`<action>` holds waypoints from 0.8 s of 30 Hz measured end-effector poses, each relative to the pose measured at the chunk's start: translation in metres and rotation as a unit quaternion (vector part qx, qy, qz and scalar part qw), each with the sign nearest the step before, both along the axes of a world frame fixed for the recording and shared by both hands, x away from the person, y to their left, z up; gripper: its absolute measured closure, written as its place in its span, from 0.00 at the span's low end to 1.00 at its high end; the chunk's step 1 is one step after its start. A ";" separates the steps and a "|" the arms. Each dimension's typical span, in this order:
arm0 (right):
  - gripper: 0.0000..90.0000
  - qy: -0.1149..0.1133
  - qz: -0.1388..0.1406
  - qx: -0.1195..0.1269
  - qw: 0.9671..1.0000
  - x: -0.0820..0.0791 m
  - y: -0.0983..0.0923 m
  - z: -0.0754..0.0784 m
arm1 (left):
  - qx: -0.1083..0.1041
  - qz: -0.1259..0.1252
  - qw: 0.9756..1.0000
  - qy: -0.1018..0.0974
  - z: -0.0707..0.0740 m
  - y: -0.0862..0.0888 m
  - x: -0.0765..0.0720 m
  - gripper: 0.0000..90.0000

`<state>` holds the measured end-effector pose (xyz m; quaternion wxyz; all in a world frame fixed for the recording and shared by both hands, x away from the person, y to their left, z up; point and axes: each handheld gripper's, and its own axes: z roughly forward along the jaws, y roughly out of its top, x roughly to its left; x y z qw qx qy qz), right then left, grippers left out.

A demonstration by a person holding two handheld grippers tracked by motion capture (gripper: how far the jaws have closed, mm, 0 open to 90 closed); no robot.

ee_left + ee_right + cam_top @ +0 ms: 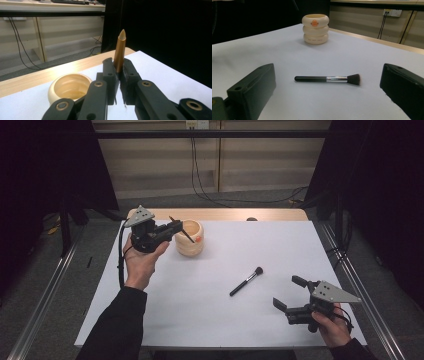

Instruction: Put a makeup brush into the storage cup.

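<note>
Pencil [120, 51] base hidden between left tongs [118, 68]

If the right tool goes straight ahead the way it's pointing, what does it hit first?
Most likely the makeup brush, lying crosswise on the white table straight ahead of the open right tool. The cream cup stands farther back.

Black long sleeves [117, 322]. Left gripper [176, 227], right gripper [290, 293]: black, brass-ringed screw holes, grey three-cornered top plates, black cable.
</note>
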<state>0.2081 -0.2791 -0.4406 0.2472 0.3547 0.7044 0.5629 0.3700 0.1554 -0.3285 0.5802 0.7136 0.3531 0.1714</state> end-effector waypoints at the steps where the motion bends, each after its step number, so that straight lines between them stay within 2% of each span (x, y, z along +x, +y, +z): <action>1: 0.00 -0.001 0.001 -0.001 1.000 0.000 0.000 0.000 | 0.003 0.002 1.000 0.000 0.000 0.000 0.002 0.93; 3: 0.00 0.002 0.003 0.000 1.000 0.000 0.000 0.000 | 0.002 0.006 1.000 -0.002 -0.001 -0.002 0.005 0.93; 5: 0.00 0.005 0.002 0.000 1.000 -0.001 0.000 0.000 | 0.010 0.014 1.000 -0.002 0.000 -0.003 0.007 0.93; 6: 0.00 0.003 0.003 -0.001 1.000 0.000 0.000 -0.001 | 0.004 0.015 1.000 -0.001 0.000 -0.003 0.010 0.93; 10: 0.00 0.002 0.007 -0.005 1.000 0.000 0.001 -0.001 | 0.007 0.025 1.000 -0.001 0.003 -0.003 0.018 0.93; 12: 0.00 0.001 0.007 -0.005 1.000 -0.001 0.002 0.000 | 0.019 0.026 0.999 -0.001 0.003 -0.004 0.023 0.93; 14: 0.00 0.001 0.007 -0.007 1.000 -0.001 0.002 0.000 | 0.022 0.034 0.999 0.000 0.002 -0.004 0.027 0.93; 19: 0.00 -0.001 0.007 -0.008 1.000 0.000 0.002 -0.001 | 0.027 0.042 0.999 0.001 -0.004 -0.002 0.038 0.93; 20: 0.00 -0.002 0.006 -0.008 1.000 0.000 0.002 -0.001 | 0.036 0.047 0.998 0.002 -0.005 -0.002 0.039 0.93; 22: 0.00 -0.004 0.004 -0.009 1.000 0.000 0.002 -0.001 | 0.032 0.047 0.998 0.003 -0.008 -0.003 0.041 0.93; 24: 0.00 -0.002 0.003 -0.006 1.000 0.000 0.002 -0.001 | 0.042 0.050 0.998 0.002 -0.010 -0.005 0.043 0.93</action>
